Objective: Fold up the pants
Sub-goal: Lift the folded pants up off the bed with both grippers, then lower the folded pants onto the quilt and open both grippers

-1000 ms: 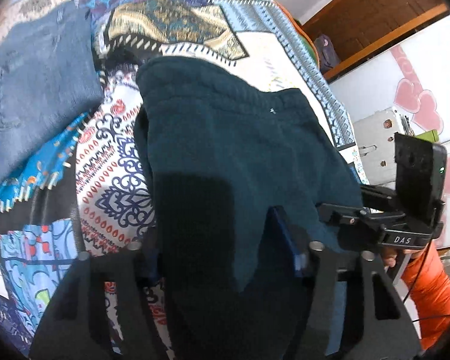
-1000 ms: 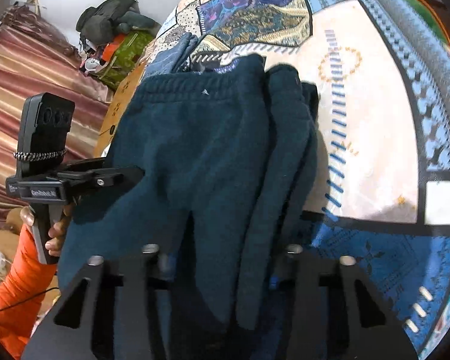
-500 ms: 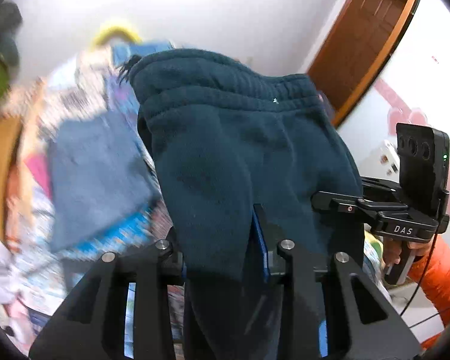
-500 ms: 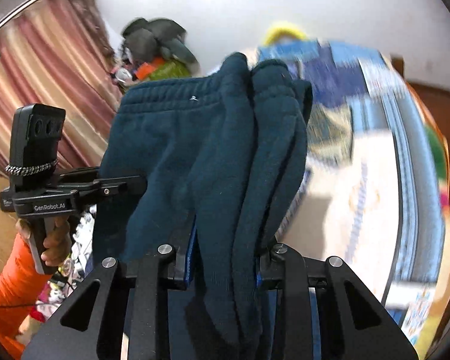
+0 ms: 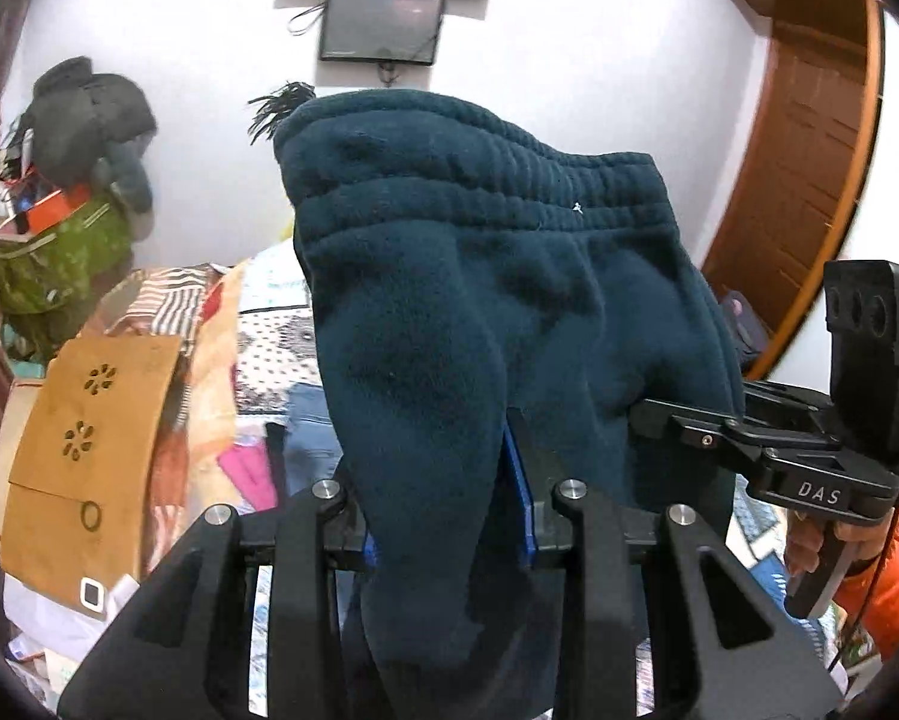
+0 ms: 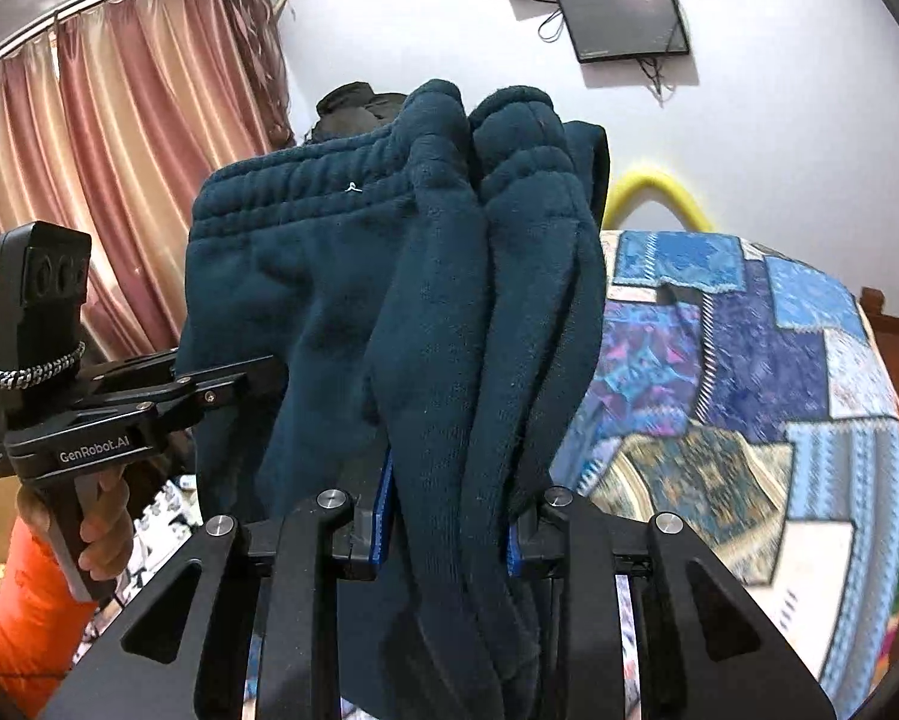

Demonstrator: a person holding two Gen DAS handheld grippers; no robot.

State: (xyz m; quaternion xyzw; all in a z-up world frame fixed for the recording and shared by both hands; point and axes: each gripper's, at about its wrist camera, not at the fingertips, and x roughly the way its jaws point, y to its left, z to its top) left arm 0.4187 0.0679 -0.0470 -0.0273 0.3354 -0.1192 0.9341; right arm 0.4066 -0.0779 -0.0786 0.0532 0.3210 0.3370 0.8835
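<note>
- Our left gripper (image 5: 449, 516) is clenched on a thick fold of the dark teal fleece pants (image 5: 485, 300); the blue pads press the cloth from both sides.
- Our right gripper (image 6: 449, 516) is likewise clamped on a bunched bundle of the same pants, cloth filling the gap between its blue pads.
- The left jaws have been closing within the last second, the right ones slightly, with the fabric between them throughout.
- The pants hang in the air between the two grippers, above the patchwork bedspread (image 6: 749, 372), not lying on it.
- Their long axis runs away from each camera and upward: the ribbed elastic waistband (image 5: 479, 180) is the far, high end, and the leg fabric drops down through the jaws toward us.
- In the right view the garment is gathered into several lengthwise folds (image 6: 497, 300) side by side.
- On the other gripper's body seen from the left camera we read "DAS" (image 5: 818, 493); on the one seen from the right camera, "GenRobot.AI" (image 6: 93, 450).
- A hand (image 6: 104, 531) in an orange sleeve (image 6: 23, 612) grips that handle.
- A dark screen (image 5: 380, 24) is mounted on the white wall behind.
</note>
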